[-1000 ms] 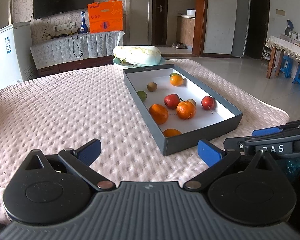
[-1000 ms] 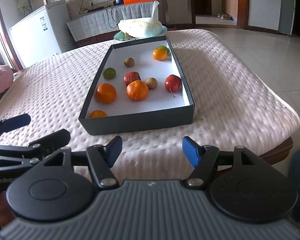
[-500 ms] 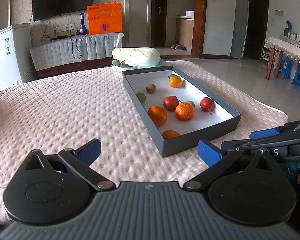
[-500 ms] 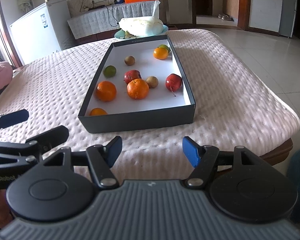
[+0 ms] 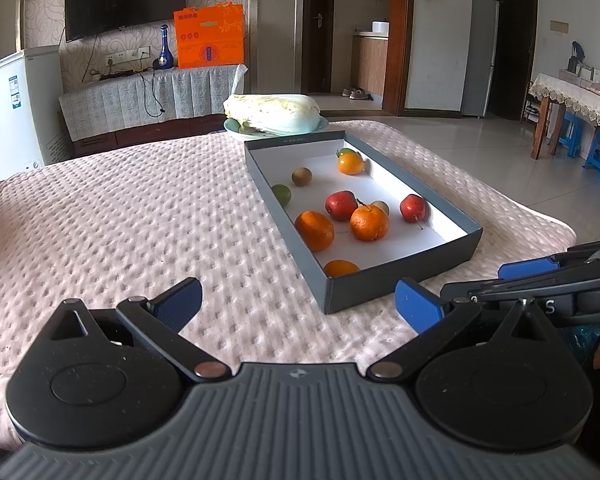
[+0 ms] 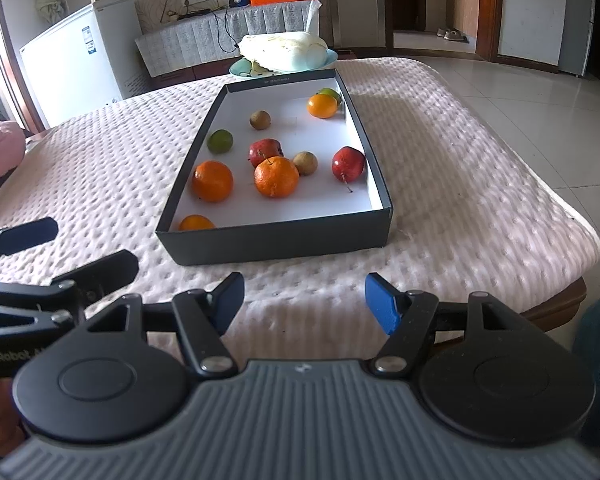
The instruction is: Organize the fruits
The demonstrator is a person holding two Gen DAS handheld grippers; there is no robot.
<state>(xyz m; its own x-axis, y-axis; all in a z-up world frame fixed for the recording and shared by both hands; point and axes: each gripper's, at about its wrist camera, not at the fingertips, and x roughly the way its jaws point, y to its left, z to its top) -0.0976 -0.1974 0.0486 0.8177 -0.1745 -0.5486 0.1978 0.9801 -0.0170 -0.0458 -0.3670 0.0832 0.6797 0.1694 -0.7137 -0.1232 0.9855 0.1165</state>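
A dark grey box (image 5: 364, 292) (image 6: 276, 242) with a white floor lies on the pink quilted tabletop. Loose fruit is scattered inside: three oranges (image 5: 315, 230) (image 6: 212, 181), two red apples (image 5: 341, 205) (image 6: 348, 163), a green fruit (image 6: 220, 141), two brown fruits (image 6: 260, 119), and a small orange (image 5: 350, 163) at the far end. My left gripper (image 5: 298, 302) (image 6: 64, 251) hovers open near the box's front left corner. My right gripper (image 6: 306, 302) (image 5: 500, 280) is open just before the box's near wall. Neither holds anything.
A cabbage on a plate (image 5: 274, 114) (image 6: 284, 50) stands right behind the box. The table edge (image 6: 556, 308) drops off to the right, close to the box. A white fridge (image 5: 8, 108) stands beyond the table's left side. Something pink (image 6: 0, 148) lies at the left.
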